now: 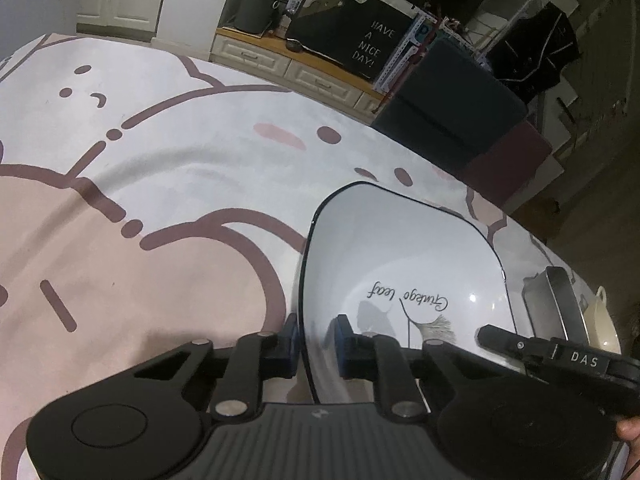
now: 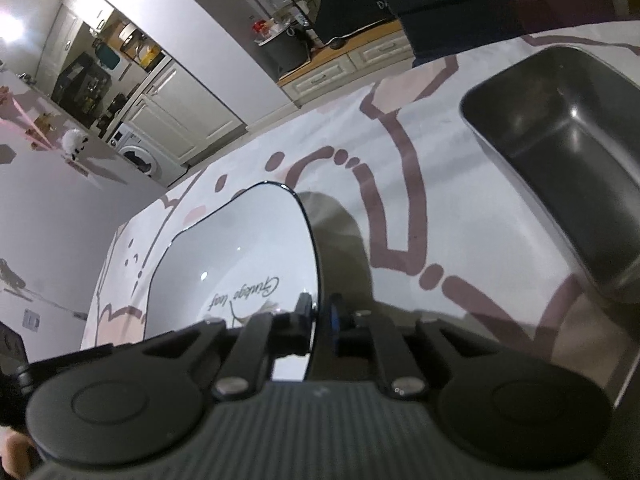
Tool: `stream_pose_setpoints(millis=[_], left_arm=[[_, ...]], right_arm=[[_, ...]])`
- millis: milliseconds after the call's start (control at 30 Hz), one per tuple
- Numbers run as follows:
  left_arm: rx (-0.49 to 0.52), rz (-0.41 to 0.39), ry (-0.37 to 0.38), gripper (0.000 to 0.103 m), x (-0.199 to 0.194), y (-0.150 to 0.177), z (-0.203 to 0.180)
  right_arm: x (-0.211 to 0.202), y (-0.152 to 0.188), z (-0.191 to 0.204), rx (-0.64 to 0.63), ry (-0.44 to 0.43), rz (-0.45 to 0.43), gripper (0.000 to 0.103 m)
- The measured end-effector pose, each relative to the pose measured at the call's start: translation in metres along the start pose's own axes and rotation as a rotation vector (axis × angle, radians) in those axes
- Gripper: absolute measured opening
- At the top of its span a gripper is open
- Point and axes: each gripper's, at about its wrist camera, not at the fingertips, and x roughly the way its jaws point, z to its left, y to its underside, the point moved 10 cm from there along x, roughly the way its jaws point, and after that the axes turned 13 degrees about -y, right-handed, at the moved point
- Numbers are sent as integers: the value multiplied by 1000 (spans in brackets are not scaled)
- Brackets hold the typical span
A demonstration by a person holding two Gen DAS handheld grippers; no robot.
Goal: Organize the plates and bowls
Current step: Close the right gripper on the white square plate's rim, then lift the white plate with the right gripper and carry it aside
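A white deep plate with a thin black rim and script lettering rests on the cartoon tablecloth. My left gripper straddles its left rim, one blue pad outside and one inside, shut on the plate. In the right wrist view the same plate lies left of centre. My right gripper is shut on its right rim, the pads tight on both sides of the edge. The right gripper's black body marked DAS shows across the plate in the left wrist view.
A steel rectangular tray stands to the right of the plate and shows as the tray in the left wrist view. A cream dish with a handle sits behind it. The table edge drops off toward a dark sofa.
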Motion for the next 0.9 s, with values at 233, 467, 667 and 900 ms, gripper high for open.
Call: stream_pose_setpoints(millis=[233, 467, 667, 900], left_arm=[[-54, -24, 20, 13, 2, -3, 5], [-45, -55, 27, 13, 0, -2, 3], [-48, -76, 23, 13, -7, -5, 4], [-25, -117, 24, 13, -27, -13, -4]], right_arm=[[5, -2, -4, 11, -30, -6, 9], [3, 4, 6, -81, 39, -7, 10], [0, 3, 15, -148, 66, -4, 11], [-9, -2, 28, -228, 72, -26, 12]])
